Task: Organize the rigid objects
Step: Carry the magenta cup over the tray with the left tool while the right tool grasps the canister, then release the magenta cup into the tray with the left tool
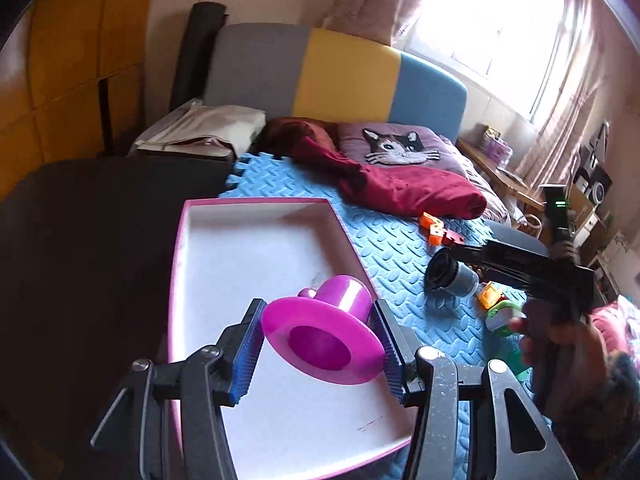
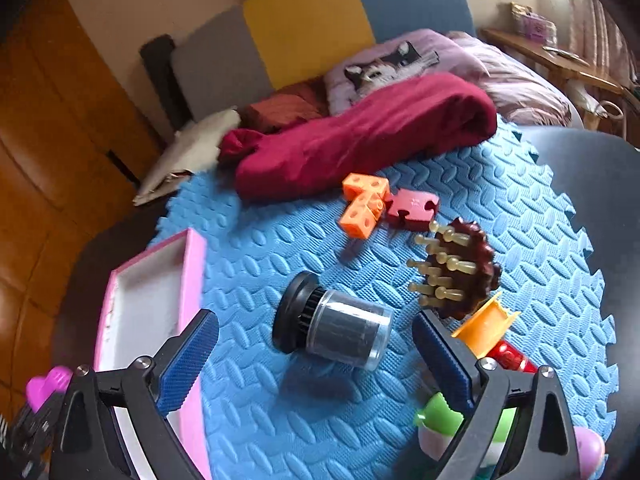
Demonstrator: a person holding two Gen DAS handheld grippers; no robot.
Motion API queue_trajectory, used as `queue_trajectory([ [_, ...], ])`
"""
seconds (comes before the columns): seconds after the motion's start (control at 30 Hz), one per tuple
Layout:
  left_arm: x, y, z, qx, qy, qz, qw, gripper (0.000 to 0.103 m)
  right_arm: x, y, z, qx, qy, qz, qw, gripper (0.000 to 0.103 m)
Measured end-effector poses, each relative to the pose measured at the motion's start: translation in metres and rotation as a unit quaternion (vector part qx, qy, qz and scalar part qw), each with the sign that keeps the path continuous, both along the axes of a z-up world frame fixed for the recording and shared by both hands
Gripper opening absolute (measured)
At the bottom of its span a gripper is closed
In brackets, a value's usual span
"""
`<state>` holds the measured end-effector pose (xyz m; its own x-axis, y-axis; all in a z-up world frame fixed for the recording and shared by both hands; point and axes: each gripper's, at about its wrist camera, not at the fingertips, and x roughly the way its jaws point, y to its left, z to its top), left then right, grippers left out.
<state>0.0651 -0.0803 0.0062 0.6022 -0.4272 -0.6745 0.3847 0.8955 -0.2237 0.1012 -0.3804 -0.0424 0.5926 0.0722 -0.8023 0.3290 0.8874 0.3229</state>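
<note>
My left gripper (image 1: 320, 336) is shut on a magenta funnel-shaped toy (image 1: 332, 324) and holds it over the pink-rimmed white tray (image 1: 256, 248). My right gripper (image 2: 316, 356) is open and empty, its fingers either side of a black-capped clear jar (image 2: 332, 328) lying on its side on the blue foam mat (image 2: 256, 264). The jar also shows in the left wrist view (image 1: 450, 276), under the right gripper's body (image 1: 540, 276). The tray's pink wall (image 2: 192, 280) is at the left in the right wrist view.
On the mat lie orange cubes (image 2: 364, 204), a red puzzle piece (image 2: 412, 206), a brown brush with pegs (image 2: 456, 268), an orange and red toy (image 2: 492, 332) and a green toy (image 2: 444, 420). A dark red cloth (image 2: 360, 136) and a cat pillow (image 1: 396, 146) lie behind.
</note>
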Motion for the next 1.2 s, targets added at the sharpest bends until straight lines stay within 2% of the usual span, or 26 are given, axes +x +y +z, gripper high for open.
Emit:
queue_trajectory([
  [0.1,-0.003,0.013,-0.001,-0.011,0.005,0.007,0.9999,0.053,0.016,0.003,-0.013,-0.013,0.027,-0.005,1.0,0.097],
  [0.17,-0.005,0.019,-0.001,-0.015,0.006,0.009,0.9998,0.053,0.024,0.008,-0.02,-0.018,0.041,0.002,0.999,0.071],
  [0.27,-0.011,0.027,-0.003,-0.02,0.005,0.014,0.9997,0.053,0.018,0.018,-0.016,-0.035,0.036,0.02,0.999,0.068],
  [0.43,-0.016,0.038,-0.011,-0.022,0.012,0.024,0.9994,0.053,-0.012,0.049,-0.003,-0.051,0.008,0.104,0.993,0.068],
  [0.57,-0.019,0.043,-0.015,-0.022,0.017,0.03,0.9992,0.053,-0.034,0.063,-0.01,-0.072,0.012,0.134,0.988,0.068],
  [0.83,-0.024,0.052,-0.021,-0.024,0.026,0.043,0.9984,0.053,-0.048,0.062,-0.018,-0.06,-0.003,0.127,0.99,0.068],
  [0.93,-0.016,0.055,-0.023,-0.037,0.04,0.047,0.9974,0.053,-0.046,0.061,-0.019,-0.055,-0.006,0.121,0.991,0.068],
  [1.03,-0.002,0.053,-0.019,-0.037,0.041,0.052,0.9971,0.053,-0.041,0.062,-0.028,-0.041,0.014,0.125,0.991,0.068],
  [1.2,0.039,0.037,-0.018,-0.022,0.037,0.057,0.9974,0.053,-0.046,0.068,-0.03,-0.064,0.009,0.118,0.991,0.067],
])
